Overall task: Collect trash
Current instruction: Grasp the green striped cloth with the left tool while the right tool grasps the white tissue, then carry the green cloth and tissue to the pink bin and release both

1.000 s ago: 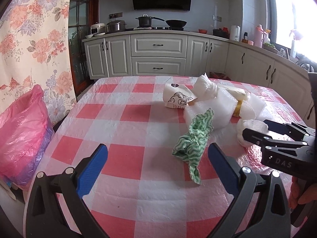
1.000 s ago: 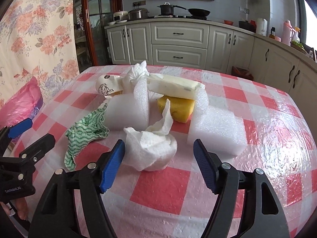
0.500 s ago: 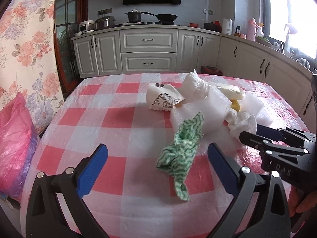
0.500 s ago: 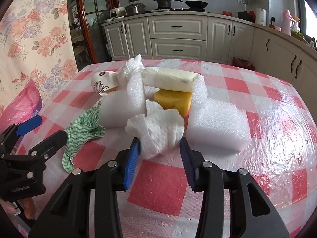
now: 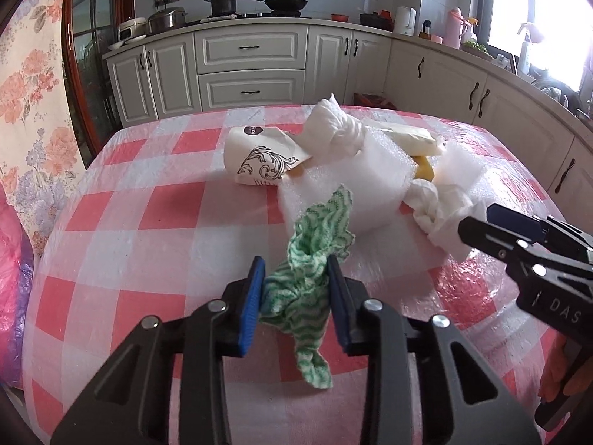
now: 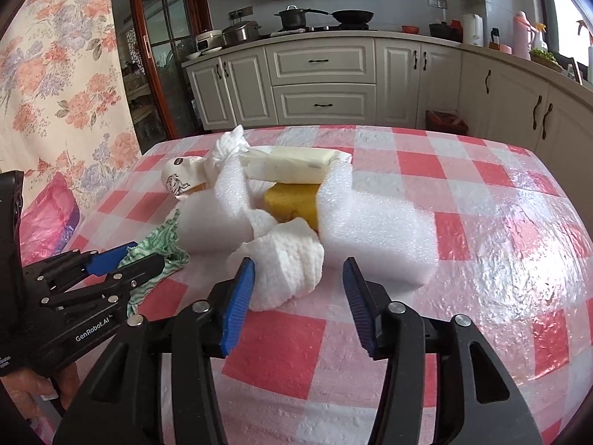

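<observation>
My left gripper is shut on a green-and-white wavy cloth, lifted a little off the checked table; it also shows in the right wrist view. My right gripper stands around a crumpled white paper towel, which touches the left pad while a gap shows at the right pad. Behind lie white foam pieces, a yellow sponge, a printed paper cup and a twisted white tissue.
A pink plastic bag hangs at the table's left edge, also in the right wrist view. A floral curtain hangs on the left. Kitchen cabinets stand beyond the table's far edge.
My left gripper moved forward and shut on the green cloth. My right gripper had narrowed around the paper towel half a second ago and now stands wider, with the towel against its left pad.
</observation>
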Tool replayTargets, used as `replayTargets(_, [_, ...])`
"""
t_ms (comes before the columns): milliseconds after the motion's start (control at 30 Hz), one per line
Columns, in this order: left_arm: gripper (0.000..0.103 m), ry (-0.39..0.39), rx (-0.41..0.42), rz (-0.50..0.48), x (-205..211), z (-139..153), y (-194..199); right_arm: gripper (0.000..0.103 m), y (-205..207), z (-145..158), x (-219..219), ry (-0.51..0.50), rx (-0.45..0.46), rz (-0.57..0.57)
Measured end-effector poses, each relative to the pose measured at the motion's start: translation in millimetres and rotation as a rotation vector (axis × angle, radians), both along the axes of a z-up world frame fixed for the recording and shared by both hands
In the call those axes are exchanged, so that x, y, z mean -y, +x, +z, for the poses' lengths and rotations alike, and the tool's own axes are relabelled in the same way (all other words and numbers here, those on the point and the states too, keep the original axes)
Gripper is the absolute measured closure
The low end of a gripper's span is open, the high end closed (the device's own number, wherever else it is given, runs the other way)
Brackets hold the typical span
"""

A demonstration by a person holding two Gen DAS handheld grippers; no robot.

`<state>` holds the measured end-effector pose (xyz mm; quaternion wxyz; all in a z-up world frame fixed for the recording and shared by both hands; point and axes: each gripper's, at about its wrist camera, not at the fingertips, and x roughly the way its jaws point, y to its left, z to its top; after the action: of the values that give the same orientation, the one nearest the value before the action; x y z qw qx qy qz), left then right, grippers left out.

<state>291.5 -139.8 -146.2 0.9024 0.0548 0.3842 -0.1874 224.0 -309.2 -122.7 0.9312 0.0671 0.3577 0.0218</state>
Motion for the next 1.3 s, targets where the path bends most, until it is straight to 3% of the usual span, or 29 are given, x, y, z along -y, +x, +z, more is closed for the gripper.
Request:
replayTargets(67, [0.073, -0.004, 0.004, 0.003, -4, 1, -2, 0.041, 1, 0, -4, -0.004, 0.003, 0.009])
replayTargets(367, [0.073, -0.033, 0.021, 0.055, -22, 5, -7, 0.042, 23, -8, -16, -0.038, -0.043, 0.016])
replayTargets(500, [0.073, -0.037, 0.02, 0.06, -23, 6, -8, 0.059, 28, -11, -17, -0.042, -0.063, 0.011])
replayTargets(567, [0.073, -0.036, 0.018, 0.062, -23, 6, -8, 0.072, 27, -12, -16, -0.036, -0.061, 0.01])
replayTargets(667, [0.073, -0.036, 0.015, 0.068, -23, 5, -8, 0.082, 26, -12, -14, -0.027, -0.057, 0.011])
replayTargets(1300, [0.073, -0.027, 0.08, 0.108, -38, 14, -42, 0.085, -15, 2, -24, 0.0, 0.021, 0.034])
